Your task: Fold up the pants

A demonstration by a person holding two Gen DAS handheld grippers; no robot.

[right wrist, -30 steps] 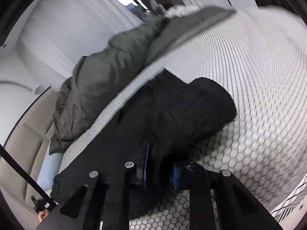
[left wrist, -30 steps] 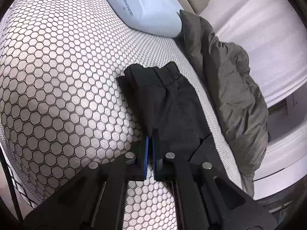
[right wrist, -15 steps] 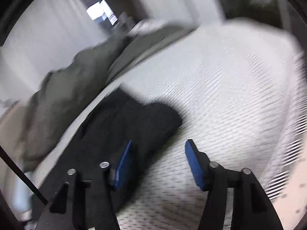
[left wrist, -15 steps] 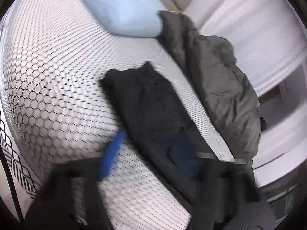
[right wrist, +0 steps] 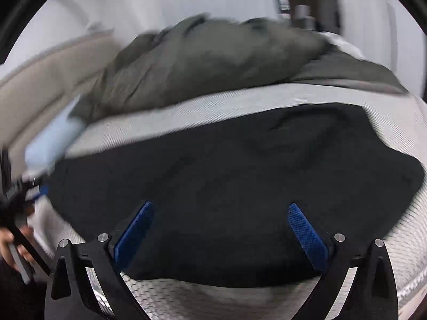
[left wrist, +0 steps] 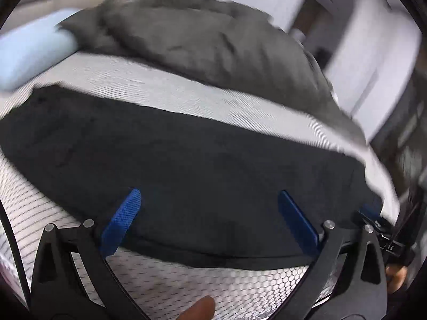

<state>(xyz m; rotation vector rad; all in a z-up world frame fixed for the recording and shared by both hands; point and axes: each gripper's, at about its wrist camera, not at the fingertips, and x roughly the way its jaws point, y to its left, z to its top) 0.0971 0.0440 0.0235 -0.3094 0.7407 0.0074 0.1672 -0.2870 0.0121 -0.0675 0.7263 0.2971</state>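
Note:
Black pants lie folded lengthwise in a long band across the white hexagon-patterned mattress. My left gripper is open over their near edge, blue pads spread wide, holding nothing. In the right wrist view the pants fill the middle, with a rumpled end at the right. My right gripper is open above their near edge and is empty. The right gripper's tip shows at the far right of the left wrist view. Both views are blurred by motion.
A dark grey-green duvet is heaped along the far side of the mattress, also in the right wrist view. A light blue pillow lies at the far left. White walls stand behind. A fingertip shows at the bottom.
Both grippers opened and let go of the pants. Both swung round to face the pants side-on from the mattress's near edge. The pants now lie flat.

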